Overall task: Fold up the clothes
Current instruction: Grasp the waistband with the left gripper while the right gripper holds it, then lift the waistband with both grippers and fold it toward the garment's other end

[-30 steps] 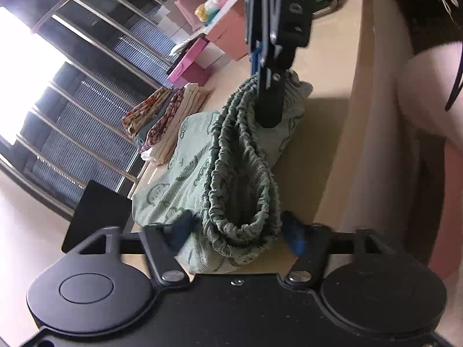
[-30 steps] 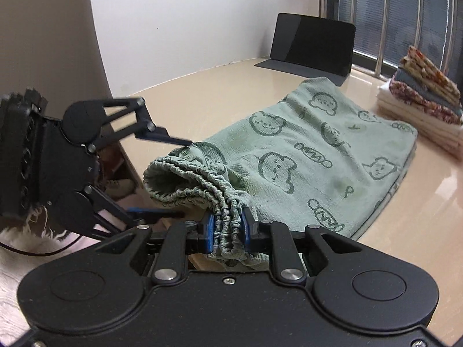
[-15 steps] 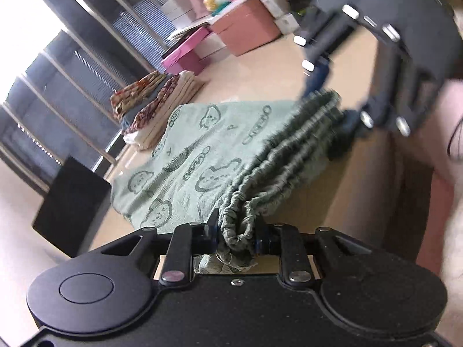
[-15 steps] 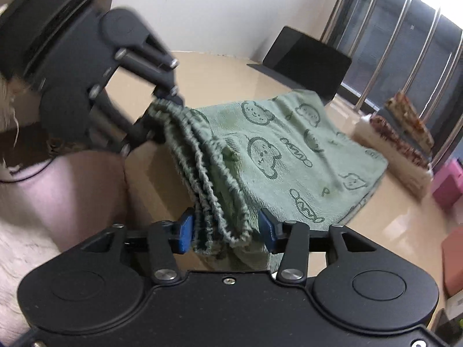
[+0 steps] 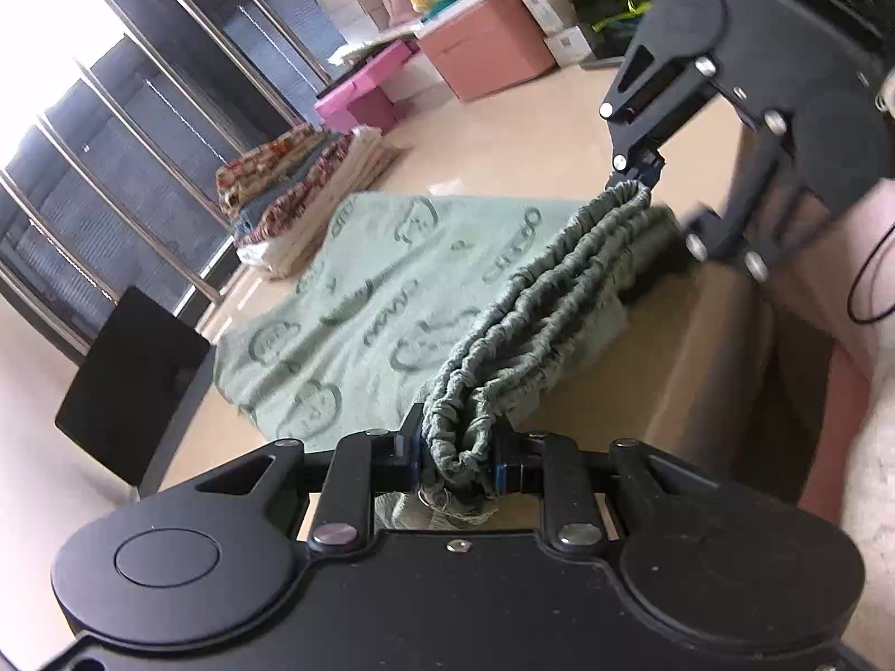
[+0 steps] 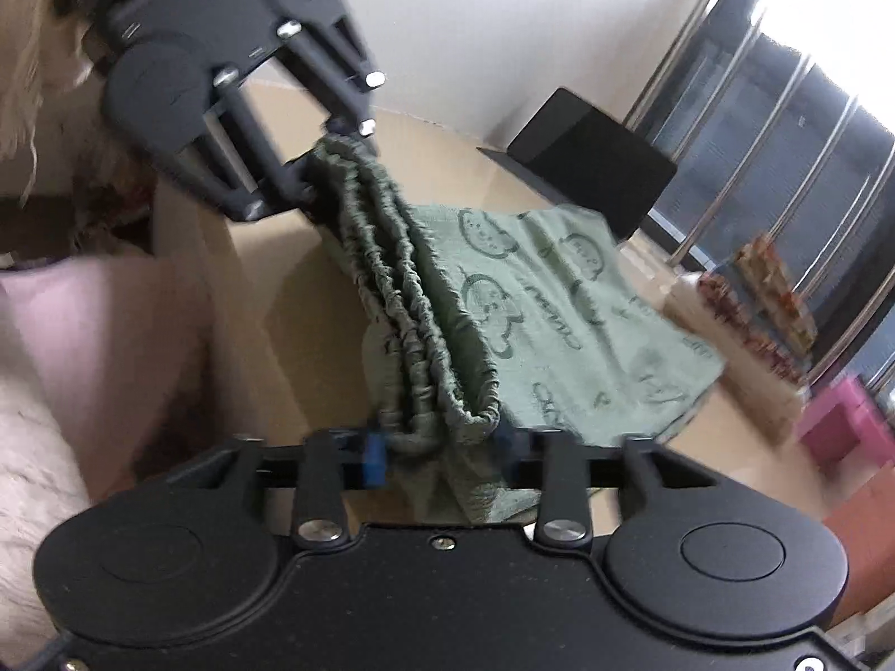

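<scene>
While the left gripper pinches the gathered waistband and the right gripper, just closing, straddles its 6 o'clock end, uneven tension may unfold the green garment.

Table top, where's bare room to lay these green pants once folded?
Bare table lies between the green pants and the pink boxes, right of the folded stack. Another strip runs between pants and black tablet by the wall. The window side is crowded.
</scene>
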Demonstrator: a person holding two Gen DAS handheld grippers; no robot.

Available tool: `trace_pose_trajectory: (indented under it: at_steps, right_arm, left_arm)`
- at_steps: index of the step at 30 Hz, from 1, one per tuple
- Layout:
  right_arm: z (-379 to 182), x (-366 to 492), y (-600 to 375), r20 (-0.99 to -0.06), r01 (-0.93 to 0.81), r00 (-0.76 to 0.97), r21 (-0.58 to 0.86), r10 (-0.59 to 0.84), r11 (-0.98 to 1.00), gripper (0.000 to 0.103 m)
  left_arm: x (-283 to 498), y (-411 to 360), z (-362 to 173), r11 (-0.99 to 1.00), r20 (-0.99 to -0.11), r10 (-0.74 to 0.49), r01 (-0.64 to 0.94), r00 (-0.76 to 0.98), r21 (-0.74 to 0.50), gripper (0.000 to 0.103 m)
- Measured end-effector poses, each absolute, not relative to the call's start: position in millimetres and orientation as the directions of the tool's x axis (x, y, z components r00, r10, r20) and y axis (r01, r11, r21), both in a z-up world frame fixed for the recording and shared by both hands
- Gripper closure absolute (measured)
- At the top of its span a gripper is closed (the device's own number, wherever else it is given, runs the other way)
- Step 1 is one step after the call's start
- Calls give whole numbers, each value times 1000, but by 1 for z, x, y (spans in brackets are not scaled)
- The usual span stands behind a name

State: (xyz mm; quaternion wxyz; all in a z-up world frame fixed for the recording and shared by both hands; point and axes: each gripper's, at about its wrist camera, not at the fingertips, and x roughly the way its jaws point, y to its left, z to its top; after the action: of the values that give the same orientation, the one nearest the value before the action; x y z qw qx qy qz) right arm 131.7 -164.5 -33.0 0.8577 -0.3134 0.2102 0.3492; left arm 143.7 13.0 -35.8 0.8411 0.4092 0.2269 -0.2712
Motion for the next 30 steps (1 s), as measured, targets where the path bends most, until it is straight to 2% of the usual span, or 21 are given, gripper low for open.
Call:
trace_pose_trajectory:
  at_steps: [7, 17, 30]
  right_arm:
    - [-15, 134, -182, -632, -806, 524, -152, 571, 572, 83]
    - [25, 105, -210, -569, -817, 414, 111, 711, 565, 84]
    - [43, 89, -219, -557, -843, 368, 136, 744, 520, 84]
  left_arm:
    - [116, 19, -22, 538, -614, -259, 640, 745, 549, 81]
    - [72, 24, 10, 584, -640, -256, 643, 725, 495, 81]
    - [41, 19, 34, 583, -677, -241, 661, 695, 472, 81]
